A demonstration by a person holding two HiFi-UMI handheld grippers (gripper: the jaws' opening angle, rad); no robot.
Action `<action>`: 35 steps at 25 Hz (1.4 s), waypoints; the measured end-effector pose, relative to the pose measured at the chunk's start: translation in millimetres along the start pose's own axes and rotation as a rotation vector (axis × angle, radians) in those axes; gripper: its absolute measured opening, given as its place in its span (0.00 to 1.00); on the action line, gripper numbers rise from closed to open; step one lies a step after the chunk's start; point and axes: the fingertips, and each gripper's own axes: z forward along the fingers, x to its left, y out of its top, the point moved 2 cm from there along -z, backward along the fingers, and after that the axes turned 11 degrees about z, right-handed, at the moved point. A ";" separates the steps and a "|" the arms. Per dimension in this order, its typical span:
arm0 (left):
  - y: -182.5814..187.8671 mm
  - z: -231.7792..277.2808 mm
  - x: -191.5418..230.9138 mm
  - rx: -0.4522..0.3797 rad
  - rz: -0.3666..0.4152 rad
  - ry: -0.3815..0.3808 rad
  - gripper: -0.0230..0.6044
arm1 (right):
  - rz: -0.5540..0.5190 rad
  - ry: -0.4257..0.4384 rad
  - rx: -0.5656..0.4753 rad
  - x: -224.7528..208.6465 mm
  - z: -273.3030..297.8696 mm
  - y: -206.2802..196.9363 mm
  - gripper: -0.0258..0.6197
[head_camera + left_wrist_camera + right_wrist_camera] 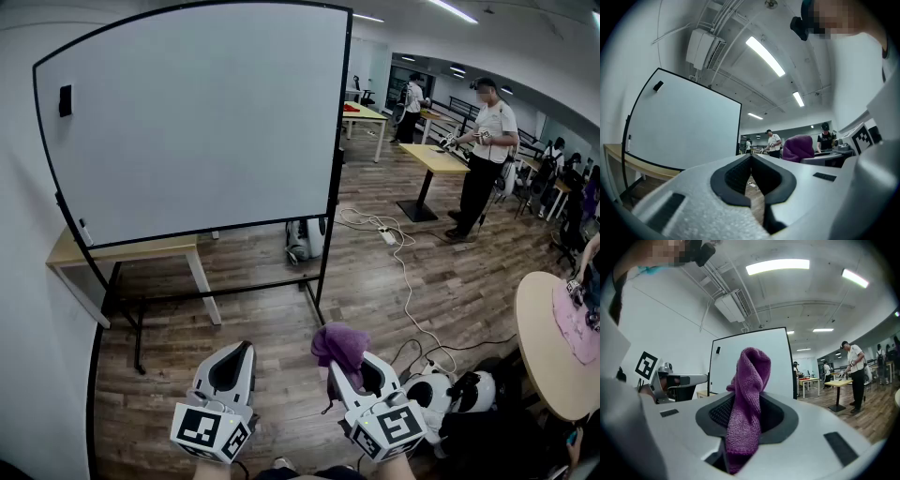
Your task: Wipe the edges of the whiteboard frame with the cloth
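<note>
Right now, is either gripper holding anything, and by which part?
Right gripper is shut on the purple cloth, pinched along its bunched lower part; the folded top sticks out past the tips. Left gripper is shut, empty.

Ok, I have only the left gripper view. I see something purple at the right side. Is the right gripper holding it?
Observer: Yes. The right gripper is shut on a purple cloth, which stands up from between its tongs.
Operator: Does the cloth touch the whiteboard frame?
Observer: No. In the head view the whiteboard stands apart, with bare wooden floor between its stand and the cloth.
Operator: Is anything lying near the stand?
Observer: A white power strip and its cable lie on the floor to the right of it.
</note>
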 end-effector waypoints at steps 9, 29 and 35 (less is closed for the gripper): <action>2.4 -8.3 0.2 -0.004 -0.002 -0.019 0.07 | 0.003 0.000 -0.006 10.5 -2.9 0.2 0.23; 7.0 4.5 10.1 -0.048 -0.002 -0.096 0.07 | -0.045 -0.031 -0.026 20.0 3.2 9.0 0.22; 4.2 25.1 14.9 -0.061 -0.026 -0.104 0.07 | -0.065 -0.049 0.000 3.5 23.3 6.4 0.23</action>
